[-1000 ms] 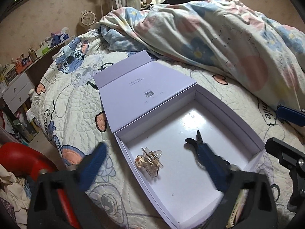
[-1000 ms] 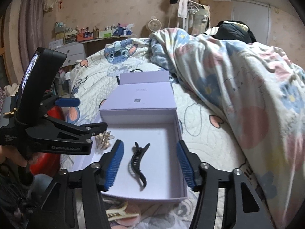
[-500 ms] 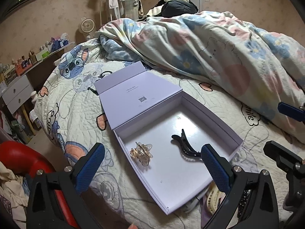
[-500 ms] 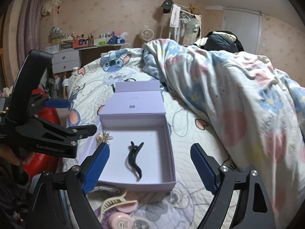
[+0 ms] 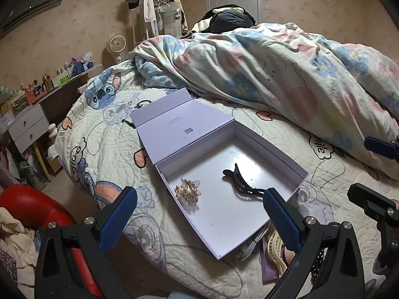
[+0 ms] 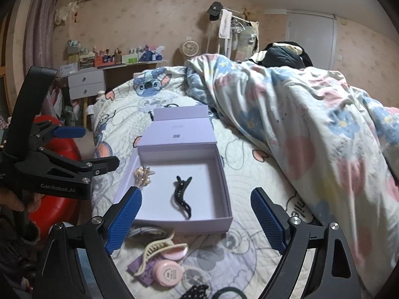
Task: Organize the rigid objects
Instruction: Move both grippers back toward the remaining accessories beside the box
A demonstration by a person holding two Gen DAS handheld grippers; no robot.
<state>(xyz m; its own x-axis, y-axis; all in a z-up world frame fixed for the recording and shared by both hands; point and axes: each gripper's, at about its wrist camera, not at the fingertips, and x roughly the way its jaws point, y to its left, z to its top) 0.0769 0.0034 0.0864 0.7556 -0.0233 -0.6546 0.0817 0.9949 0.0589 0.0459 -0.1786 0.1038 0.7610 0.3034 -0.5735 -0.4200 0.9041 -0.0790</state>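
In the left wrist view, the left gripper (image 5: 199,214) has pulled back and up from the lavender box (image 5: 271,149). A second ago its right finger lay over the black hair clip (image 5: 240,182); now both blue pads are clear of it and spread wide, holding nothing. The clip rests on the box floor just ahead of the right pad, with the gold hair claw (image 5: 188,191) ahead of the gripper and toward its left pad, apart from the clip. A cream claw clip (image 5: 275,249) peeks out on the bed (image 5: 104,134) behind the right pad, outside the box.

In the right wrist view, the right gripper (image 6: 195,221) has also drawn back; its fingers, which framed the black clip closely before, now stand wide and empty. The box sits ahead between them. Below it, near the left pad, lie the cream clip and a pink round case (image 6: 167,271), unsorted.

Judging from this, one placement is finished and those loose items are likely next.
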